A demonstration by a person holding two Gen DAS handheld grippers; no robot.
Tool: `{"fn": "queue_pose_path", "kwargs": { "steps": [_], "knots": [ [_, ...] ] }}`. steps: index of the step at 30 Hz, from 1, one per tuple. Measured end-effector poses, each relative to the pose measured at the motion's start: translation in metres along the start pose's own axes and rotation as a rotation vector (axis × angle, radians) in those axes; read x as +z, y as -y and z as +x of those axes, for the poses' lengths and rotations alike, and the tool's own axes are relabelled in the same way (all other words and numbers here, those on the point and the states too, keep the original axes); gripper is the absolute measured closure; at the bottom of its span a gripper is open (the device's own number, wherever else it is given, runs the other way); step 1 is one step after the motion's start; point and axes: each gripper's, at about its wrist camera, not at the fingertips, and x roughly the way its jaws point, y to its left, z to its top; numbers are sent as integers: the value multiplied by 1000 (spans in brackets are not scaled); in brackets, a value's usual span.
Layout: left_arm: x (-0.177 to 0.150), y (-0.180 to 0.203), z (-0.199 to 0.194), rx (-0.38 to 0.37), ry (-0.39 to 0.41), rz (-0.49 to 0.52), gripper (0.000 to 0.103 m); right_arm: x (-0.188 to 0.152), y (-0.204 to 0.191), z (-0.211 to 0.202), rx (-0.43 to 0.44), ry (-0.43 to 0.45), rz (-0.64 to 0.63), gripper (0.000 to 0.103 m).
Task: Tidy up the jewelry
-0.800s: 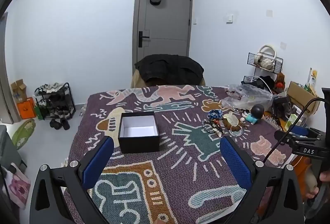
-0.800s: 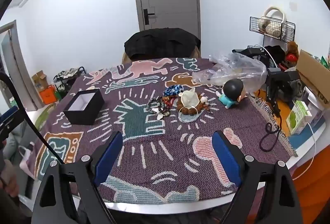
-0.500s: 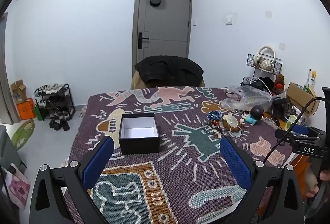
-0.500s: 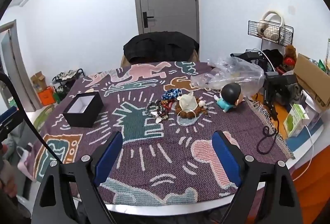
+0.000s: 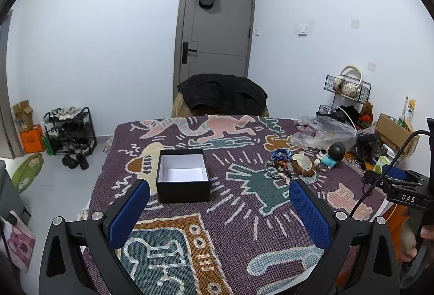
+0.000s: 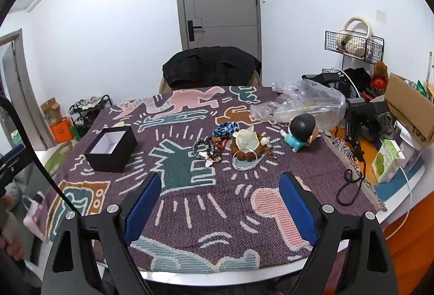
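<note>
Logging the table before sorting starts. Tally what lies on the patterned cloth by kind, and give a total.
Black open box: 1
Heap of bead jewelry: 1, pieces too tangled to count
Blue patterned scrunchie: 1
Doll figure with black head: 1
Clear plastic bag: 1
Black cord: 1
Total: 6
Both tools, left and right, hang open.

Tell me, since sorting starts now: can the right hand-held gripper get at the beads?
Probably yes. The right hand-held gripper is open, and only bare cloth lies between it and the beads.
</note>
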Motion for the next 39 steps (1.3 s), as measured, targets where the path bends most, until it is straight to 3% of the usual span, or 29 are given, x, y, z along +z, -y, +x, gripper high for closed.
{"fn": "queue_pose_path", "kwargs": {
  "steps": [39],
  "knots": [
    [-9,5,9,-28,-16,1,0,-9,-2,1,13,18,13,15]
  ]
}}
